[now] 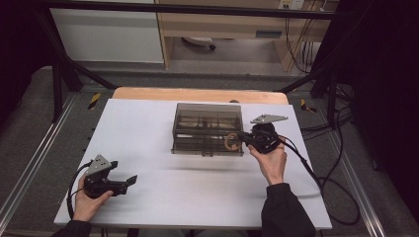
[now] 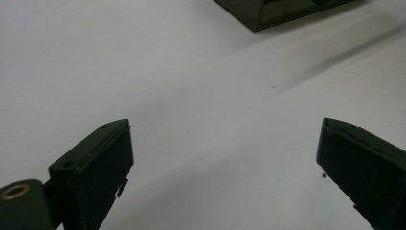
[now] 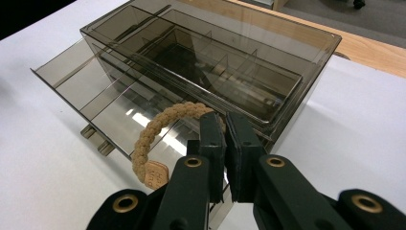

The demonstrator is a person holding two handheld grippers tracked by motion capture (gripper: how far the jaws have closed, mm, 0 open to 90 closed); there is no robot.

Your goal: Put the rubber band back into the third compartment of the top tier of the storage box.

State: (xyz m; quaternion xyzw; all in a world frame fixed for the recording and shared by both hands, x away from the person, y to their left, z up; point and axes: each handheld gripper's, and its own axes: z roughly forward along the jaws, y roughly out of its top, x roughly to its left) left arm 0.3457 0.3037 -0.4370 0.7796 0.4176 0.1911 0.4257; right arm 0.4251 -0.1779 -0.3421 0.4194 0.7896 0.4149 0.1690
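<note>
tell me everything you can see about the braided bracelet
The braided bracelet is a tan loop of woven cord, with a small flat tan tag at its lower end bearing marks too small to read. The right gripper has its jaws shut on one side of the loop, holding it clear of the table so it hangs over the pulled-out lower drawer of the smoky clear plastic organizer box. In the high view it shows at the box's front right corner. Nothing else touches it.
</note>
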